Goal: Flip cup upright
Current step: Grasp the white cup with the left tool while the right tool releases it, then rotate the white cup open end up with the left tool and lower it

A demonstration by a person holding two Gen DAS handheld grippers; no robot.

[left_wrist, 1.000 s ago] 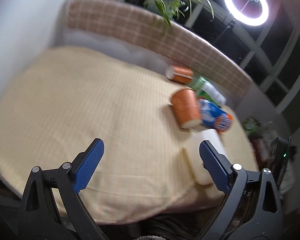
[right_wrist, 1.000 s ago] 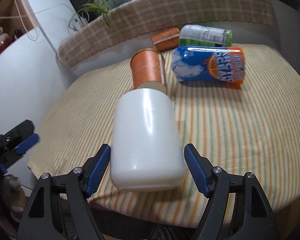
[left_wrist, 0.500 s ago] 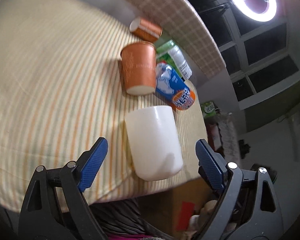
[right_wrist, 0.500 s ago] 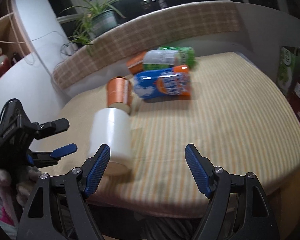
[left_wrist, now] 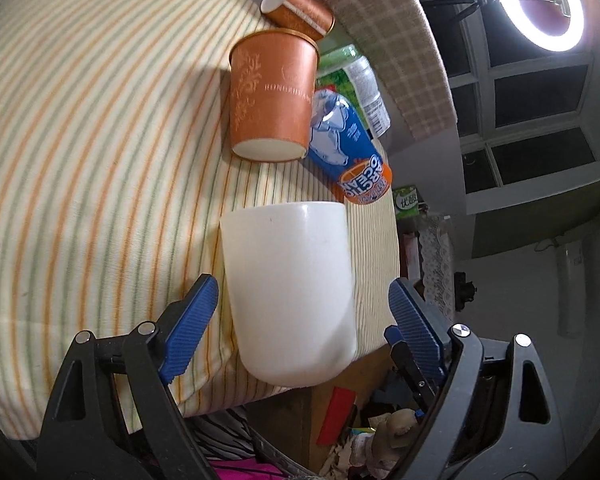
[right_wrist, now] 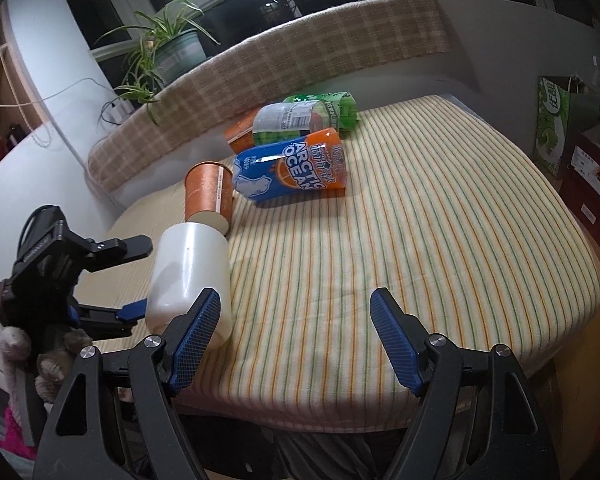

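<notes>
On striped cloth (right_wrist: 440, 220) the white cup (left_wrist: 288, 292) lay sideways, so the left gripper (left_wrist: 302, 312) straddled it wide open, while the right gripper (right_wrist: 296, 332) waited open, empty.

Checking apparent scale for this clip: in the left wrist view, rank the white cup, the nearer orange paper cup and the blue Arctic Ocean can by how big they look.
1. white cup, largest, though it is nearest the camera.
2. nearer orange paper cup.
3. blue Arctic Ocean can, smallest, partly hidden behind the orange cup.

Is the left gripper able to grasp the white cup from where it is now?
Probably yes. The left gripper is open with the lying white cup between its fingers, and nothing blocks either side. The orange paper cup lies beyond it.
</notes>
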